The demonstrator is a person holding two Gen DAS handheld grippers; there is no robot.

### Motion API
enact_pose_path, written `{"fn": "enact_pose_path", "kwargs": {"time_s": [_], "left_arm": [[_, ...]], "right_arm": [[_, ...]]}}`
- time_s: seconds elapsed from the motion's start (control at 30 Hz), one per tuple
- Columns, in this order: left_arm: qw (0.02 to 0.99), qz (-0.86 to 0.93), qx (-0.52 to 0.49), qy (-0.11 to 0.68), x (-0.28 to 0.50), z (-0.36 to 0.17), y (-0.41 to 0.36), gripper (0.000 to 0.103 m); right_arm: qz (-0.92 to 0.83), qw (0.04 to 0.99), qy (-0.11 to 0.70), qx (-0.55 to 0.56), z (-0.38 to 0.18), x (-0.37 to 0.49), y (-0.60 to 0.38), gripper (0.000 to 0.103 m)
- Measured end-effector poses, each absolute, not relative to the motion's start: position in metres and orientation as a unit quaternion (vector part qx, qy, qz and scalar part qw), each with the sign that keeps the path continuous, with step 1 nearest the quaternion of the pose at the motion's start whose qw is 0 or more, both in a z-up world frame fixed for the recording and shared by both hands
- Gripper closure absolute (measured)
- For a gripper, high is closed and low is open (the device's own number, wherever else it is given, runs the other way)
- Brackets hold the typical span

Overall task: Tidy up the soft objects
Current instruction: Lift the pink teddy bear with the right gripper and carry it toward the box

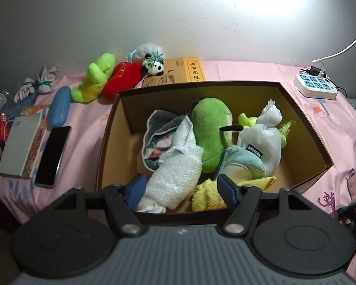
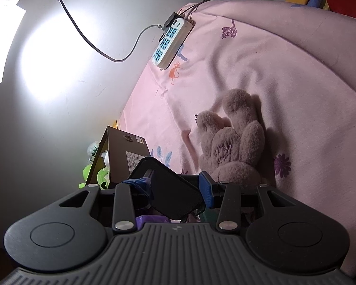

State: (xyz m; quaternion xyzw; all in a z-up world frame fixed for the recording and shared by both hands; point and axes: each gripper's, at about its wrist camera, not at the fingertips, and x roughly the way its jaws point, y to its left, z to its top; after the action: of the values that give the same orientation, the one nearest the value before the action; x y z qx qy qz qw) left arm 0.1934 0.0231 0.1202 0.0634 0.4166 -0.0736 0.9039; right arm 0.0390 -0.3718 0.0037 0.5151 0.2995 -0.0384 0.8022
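Note:
A brown cardboard box (image 1: 111,142) holds several soft things: a white fluffy cloth (image 1: 175,166), a green plush (image 1: 211,128), a white bag (image 1: 263,142), a teal plush (image 1: 244,163) and a yellow cloth (image 1: 208,194). My left gripper (image 1: 181,182) hangs open over the box's near edge. The white cloth lies below, between its fingers, and the pads are off it. My right gripper (image 2: 173,182) is shut on a black flat object (image 2: 173,194). Just beyond it a pink plush bear (image 2: 232,142) lies on the pink sheet (image 2: 284,83).
Left of the box lie a phone (image 1: 52,156), a grey booklet (image 1: 19,147) and a blue case (image 1: 59,106). Green (image 1: 95,80), red (image 1: 123,80) and panda (image 1: 154,64) plushes and a yellow book (image 1: 185,73) line the wall. A power strip (image 1: 315,85) sits at the right.

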Motion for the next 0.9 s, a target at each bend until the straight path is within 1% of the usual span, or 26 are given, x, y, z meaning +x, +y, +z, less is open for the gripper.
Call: {"fn": "enact_pose_path", "kwargs": {"time_s": [0.23,0.5,0.73,0.9], "left_arm": [[0.903,-0.047,0.086,0.419,0.169,0.121,0.021,0.034],[0.896,-0.046,0.074,0.434,0.14,0.114,0.005,0.032],[0.879,-0.05,0.06,0.47,0.123,0.097,-0.023,0.032],[0.881,-0.05,0.069,0.466,0.112,0.1,-0.045,0.032]], "right_arm": [[-0.045,0.803,0.304,0.51,-0.002,0.04,-0.377,0.077],[-0.057,0.8,0.324,0.502,-0.012,0.046,-0.401,0.077],[-0.066,0.79,0.366,0.488,-0.029,0.049,-0.42,0.077],[-0.033,0.781,0.388,0.488,-0.042,0.061,-0.419,0.077]]}}
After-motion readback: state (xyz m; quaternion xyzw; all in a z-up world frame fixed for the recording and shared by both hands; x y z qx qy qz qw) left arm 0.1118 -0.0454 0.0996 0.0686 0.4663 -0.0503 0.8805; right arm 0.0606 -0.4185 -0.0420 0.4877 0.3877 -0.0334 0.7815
